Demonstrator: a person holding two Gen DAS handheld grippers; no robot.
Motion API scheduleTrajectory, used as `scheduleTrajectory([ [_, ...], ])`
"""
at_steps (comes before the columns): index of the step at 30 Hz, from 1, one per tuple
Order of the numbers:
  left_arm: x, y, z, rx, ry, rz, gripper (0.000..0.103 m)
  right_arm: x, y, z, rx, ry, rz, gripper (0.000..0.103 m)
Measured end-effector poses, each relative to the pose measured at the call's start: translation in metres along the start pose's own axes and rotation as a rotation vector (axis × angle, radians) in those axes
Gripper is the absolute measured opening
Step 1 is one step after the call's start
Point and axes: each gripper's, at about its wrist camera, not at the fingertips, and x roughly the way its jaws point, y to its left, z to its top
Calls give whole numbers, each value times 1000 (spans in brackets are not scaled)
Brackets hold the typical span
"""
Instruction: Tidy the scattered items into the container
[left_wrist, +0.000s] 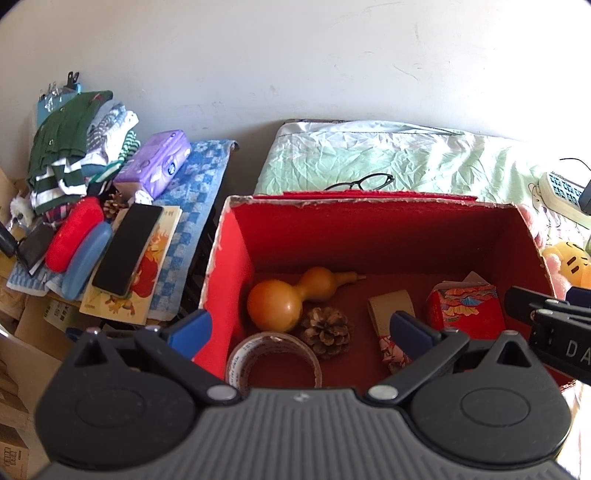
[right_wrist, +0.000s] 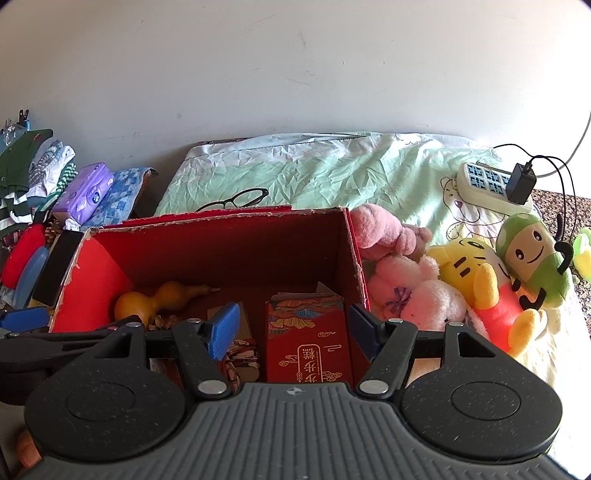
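Through the left wrist camera we see our left gripper (left_wrist: 301, 330) with its blue fingers spread wide and nothing between them, hanging over the near-left part of the red box (left_wrist: 369, 206). On the floor of the red box lie an orange gourd (left_wrist: 286, 301), a pine cone (left_wrist: 327, 330) just in front of the gourd, a roll of brown tape (left_wrist: 277, 362) against the box's near wall, a tan paper band (left_wrist: 391, 306) and a red printed packet (left_wrist: 465, 310) toward the box's right wall. A pair of black glasses (left_wrist: 360, 182) rests on the green sheet just behind the box. Left of the box, on a blue checked cloth (left_wrist: 195, 192), we find a black phone (left_wrist: 127, 249), a red case (left_wrist: 74, 232), a blue case (left_wrist: 86, 264) and a purple tissue pack (left_wrist: 153, 164).

Through the right wrist camera our right gripper (right_wrist: 295, 326) is likewise spread apart and empty, poised over the near-right part of the red box, above the red printed packet. The gourd lies in the box's left part. The glasses sit behind the box's far wall. Right of the box, plush toys crowd together: a pink one (right_wrist: 384, 230) touching the box wall, a yellow one (right_wrist: 476, 273) and a green one (right_wrist: 532, 262) farther off.
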Motion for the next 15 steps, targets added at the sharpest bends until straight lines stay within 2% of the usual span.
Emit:
scheduleTrajectory([
  [11,-1,0,-2,-2,-7,-23,102,-3,-1,-1,-2,-5,0,68],
  [15,0,2,-2,-12,7,-55,102,-3,-1,-2,1,-7,0,68],
])
